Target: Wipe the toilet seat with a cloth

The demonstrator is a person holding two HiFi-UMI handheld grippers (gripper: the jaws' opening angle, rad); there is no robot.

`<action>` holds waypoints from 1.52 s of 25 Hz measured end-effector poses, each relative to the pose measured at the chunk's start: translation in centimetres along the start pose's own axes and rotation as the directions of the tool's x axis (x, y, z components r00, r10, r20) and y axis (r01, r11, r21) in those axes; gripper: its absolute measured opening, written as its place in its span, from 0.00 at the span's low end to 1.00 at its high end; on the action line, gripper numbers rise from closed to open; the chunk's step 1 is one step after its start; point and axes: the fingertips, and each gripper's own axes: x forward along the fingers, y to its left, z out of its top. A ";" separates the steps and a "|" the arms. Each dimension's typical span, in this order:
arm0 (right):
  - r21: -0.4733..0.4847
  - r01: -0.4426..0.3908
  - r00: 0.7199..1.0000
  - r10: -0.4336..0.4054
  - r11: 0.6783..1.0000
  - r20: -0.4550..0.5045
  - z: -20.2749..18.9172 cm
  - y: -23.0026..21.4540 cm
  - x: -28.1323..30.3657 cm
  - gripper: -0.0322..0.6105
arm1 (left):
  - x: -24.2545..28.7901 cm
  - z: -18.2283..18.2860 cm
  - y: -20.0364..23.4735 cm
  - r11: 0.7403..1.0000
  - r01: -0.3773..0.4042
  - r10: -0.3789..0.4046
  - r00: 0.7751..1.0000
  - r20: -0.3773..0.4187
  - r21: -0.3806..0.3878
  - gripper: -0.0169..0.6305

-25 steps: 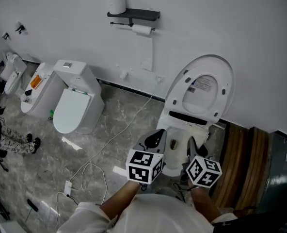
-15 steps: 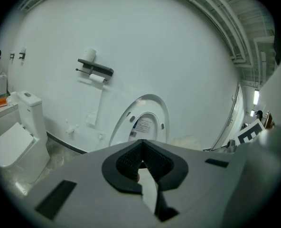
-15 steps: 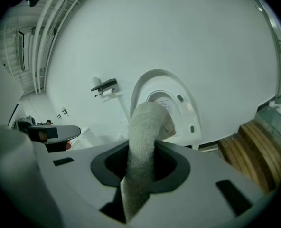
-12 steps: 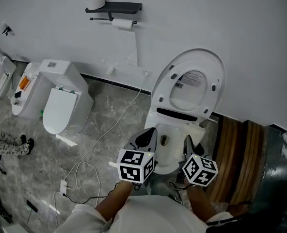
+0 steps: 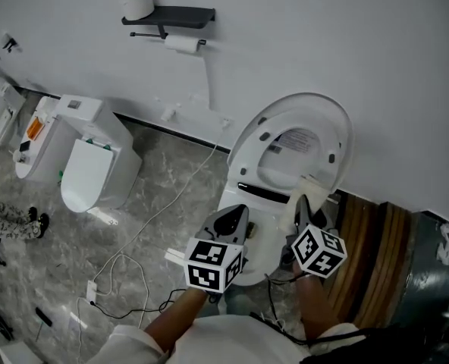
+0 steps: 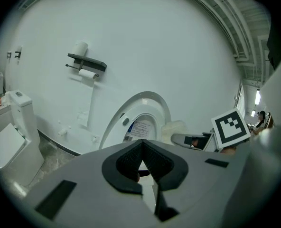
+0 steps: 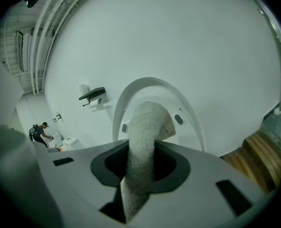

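Pinches the cloth point(image 7: 143, 141) in the right gripper point(image 7: 140, 175); holds the left gripper point(image 6: 143, 158) pressed together on nothing. Hides the cloth's tail inside the jaws, and most of the bowl point(image 5: 266, 237) behind both cubes. Points the cloth lengthwise up-frame at the raised lid point(image 5: 296, 139), centre right.

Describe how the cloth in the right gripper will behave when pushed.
The cloth is probably floppy: past the right gripper its free end folds over. Its nubby surface suggests it will grip rather than slide. It would likely bunch under a push.
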 end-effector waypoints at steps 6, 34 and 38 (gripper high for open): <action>-0.047 -0.023 0.997 0.026 0.999 0.074 5.8 0.5 5.8 0.19 | 2.2 1.9 1.5 1.000 -0.026 0.026 0.999 0.019 -0.003 0.04; -0.089 0.125 0.973 -0.105 0.988 0.205 10.9 -6.1 11.8 0.19 | 3.7 -1.4 5.0 0.998 -0.061 0.061 0.998 -0.031 -0.004 0.04; -0.049 0.152 0.970 -0.139 0.987 0.201 9.3 -8.0 11.2 0.19 | 3.9 -2.9 4.7 0.998 -0.054 0.054 0.998 -0.046 -0.010 0.04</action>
